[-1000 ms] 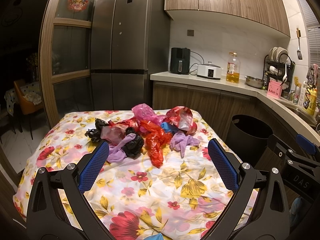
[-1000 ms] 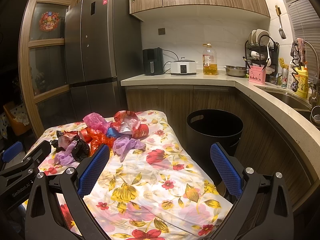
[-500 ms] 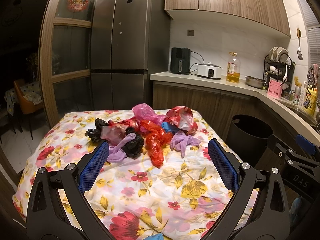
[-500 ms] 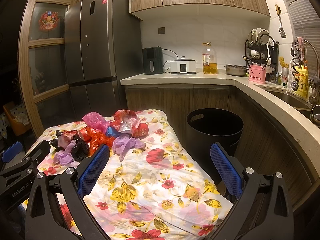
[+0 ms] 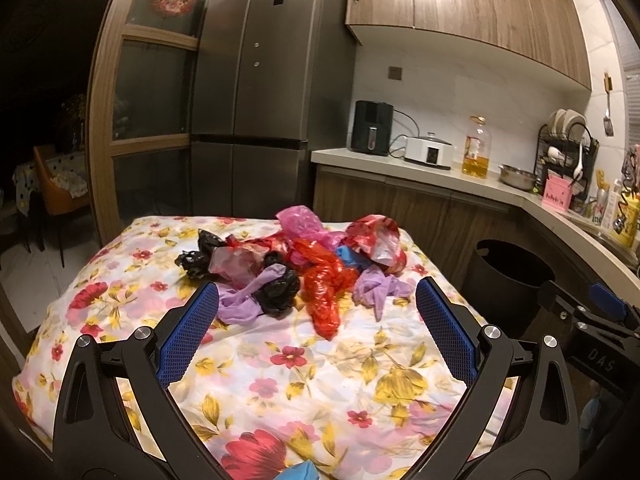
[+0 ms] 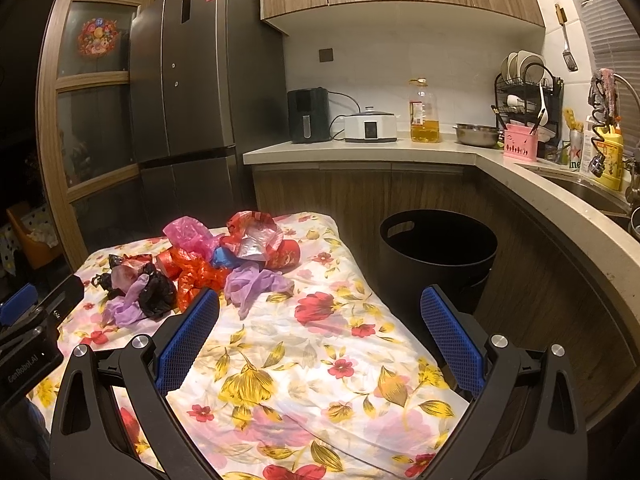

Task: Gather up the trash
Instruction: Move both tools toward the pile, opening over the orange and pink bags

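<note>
A pile of crumpled plastic bags [image 5: 296,264], red, pink, purple and black, lies on the far half of a table with a floral cloth [image 5: 288,364]. The pile also shows in the right wrist view [image 6: 208,268]. A black trash bin [image 6: 438,252] stands on the floor right of the table; it also shows in the left wrist view [image 5: 508,280]. My left gripper [image 5: 318,328] is open and empty, above the cloth short of the pile. My right gripper [image 6: 320,336] is open and empty, over the table's right part.
A kitchen counter [image 6: 360,148] runs behind and along the right, with appliances, an oil bottle [image 6: 424,114] and a dish rack [image 6: 528,92]. A tall fridge [image 5: 260,92] stands behind the table. A wooden door frame [image 5: 108,112] is at left.
</note>
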`<move>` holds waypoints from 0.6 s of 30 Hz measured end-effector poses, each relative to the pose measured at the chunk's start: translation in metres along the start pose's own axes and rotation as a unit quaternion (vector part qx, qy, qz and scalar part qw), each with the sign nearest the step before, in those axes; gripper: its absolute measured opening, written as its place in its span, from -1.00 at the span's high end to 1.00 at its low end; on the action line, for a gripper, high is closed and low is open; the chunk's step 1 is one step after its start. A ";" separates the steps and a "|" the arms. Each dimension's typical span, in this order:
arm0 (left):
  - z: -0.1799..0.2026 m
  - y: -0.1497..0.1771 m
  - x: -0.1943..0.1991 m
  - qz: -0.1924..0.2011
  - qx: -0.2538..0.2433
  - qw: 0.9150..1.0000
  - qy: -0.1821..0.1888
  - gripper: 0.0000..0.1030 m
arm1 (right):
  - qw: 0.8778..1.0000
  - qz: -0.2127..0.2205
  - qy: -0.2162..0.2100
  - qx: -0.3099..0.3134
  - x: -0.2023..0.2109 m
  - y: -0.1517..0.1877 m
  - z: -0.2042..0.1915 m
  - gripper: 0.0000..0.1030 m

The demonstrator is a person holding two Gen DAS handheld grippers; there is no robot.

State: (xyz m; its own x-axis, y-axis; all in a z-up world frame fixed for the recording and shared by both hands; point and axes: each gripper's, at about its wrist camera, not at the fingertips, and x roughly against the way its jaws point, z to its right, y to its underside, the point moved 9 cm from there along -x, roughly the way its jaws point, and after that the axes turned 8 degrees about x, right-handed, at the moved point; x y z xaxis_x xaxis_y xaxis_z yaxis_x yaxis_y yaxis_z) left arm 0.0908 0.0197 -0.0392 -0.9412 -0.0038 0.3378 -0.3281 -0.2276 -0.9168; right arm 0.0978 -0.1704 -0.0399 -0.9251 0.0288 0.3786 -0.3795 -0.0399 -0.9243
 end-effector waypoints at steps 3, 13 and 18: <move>-0.013 0.004 -0.010 0.002 0.009 1.000 -0.007 -0.78 | 1.000 0.000 -0.004 -0.003 -0.009 0.002 -0.002 -0.89; -0.059 0.016 -0.060 0.001 0.033 0.999 -0.039 -0.45 | 1.000 0.000 -0.025 -0.015 -0.055 0.010 -0.011 -0.86; -0.086 0.018 -0.090 -0.011 0.048 0.997 -0.061 -0.31 | 0.999 0.000 -0.043 -0.017 -0.081 0.011 -0.021 -0.75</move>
State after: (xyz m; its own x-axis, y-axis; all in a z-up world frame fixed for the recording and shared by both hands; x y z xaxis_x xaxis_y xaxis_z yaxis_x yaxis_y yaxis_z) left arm 0.1631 0.1001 -0.1044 -0.9152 -0.1148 0.3863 -0.3340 -0.3204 -0.8864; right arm 0.1687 -0.1525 -0.0816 -0.9229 -0.0571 0.3807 -0.3810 -0.0054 -0.9245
